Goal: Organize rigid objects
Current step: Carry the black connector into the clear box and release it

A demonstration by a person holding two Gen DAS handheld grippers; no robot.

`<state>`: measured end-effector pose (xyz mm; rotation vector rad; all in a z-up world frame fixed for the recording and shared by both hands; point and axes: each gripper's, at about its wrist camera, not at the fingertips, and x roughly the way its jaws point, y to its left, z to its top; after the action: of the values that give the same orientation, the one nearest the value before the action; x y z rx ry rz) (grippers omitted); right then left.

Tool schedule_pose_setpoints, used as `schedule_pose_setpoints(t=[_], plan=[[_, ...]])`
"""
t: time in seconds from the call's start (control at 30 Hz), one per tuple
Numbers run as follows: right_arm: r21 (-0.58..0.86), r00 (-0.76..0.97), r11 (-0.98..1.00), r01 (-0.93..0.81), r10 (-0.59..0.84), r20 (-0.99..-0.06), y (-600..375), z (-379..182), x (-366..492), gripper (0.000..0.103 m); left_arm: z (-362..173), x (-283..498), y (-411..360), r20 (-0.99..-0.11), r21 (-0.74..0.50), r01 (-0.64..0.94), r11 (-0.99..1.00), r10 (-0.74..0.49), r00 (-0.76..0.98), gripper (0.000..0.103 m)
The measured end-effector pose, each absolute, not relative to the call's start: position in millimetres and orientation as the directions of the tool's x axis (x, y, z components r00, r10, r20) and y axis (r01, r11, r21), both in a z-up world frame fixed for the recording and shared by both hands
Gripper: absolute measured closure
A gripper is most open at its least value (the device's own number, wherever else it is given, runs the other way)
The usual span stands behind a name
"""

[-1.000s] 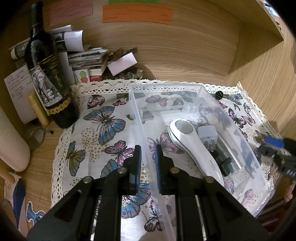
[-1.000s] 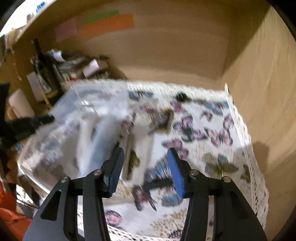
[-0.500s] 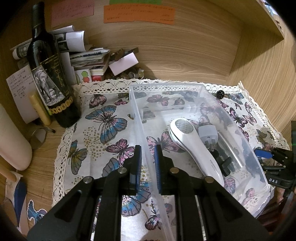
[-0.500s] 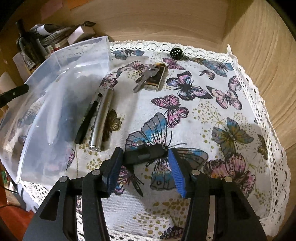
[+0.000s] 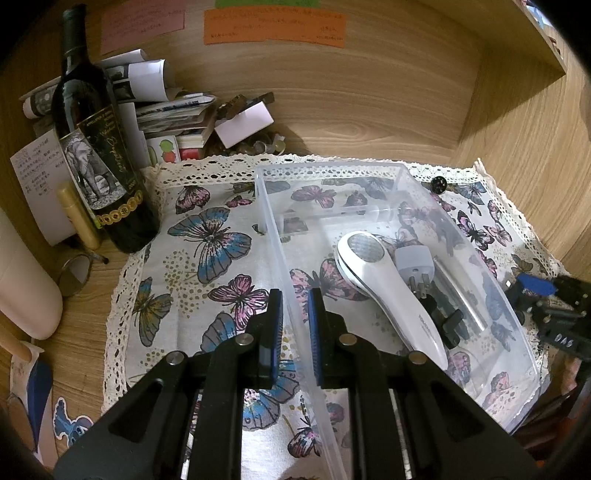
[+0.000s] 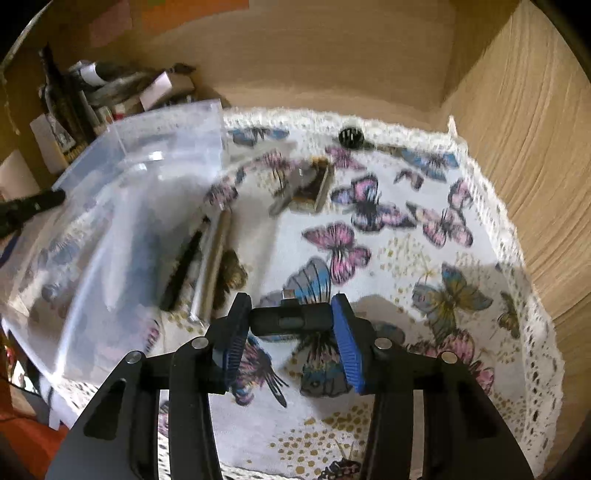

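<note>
Right wrist: my right gripper (image 6: 291,321), jaws just narrowed, clasps a USB stick (image 6: 290,320) over butterfly cloth (image 6: 424,258); left gripper (image 5: 295,321) pinches the bin (image 5: 288,266) wall in a wooden alcove (image 5: 369,96)

Domestic setting: a wooden shelf or desk alcove in a home. Evidence: lace-edged butterfly-print cloth (image 5: 207,266) over the wood surface (image 5: 81,332); wine bottle (image 5: 99,162); heaped papers and booklets (image 5: 162,107); handwritten coloured notes (image 5: 273,26) stuck on the back panel; clear plastic storage bin (image 5: 332,173) holding small household gadgets.
</note>
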<state>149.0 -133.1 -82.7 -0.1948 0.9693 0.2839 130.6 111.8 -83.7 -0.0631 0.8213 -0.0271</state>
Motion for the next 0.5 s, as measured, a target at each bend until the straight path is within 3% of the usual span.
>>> schedule_pose_setpoints(t=[0.5], plan=[[-0.009,0.637,0.888,-0.459,0.322,-0.7,-81,-16,153,0.061,-82,130,112,-0.726,-0.08,0.003,0.997,-0.06,0.685,0.089]])
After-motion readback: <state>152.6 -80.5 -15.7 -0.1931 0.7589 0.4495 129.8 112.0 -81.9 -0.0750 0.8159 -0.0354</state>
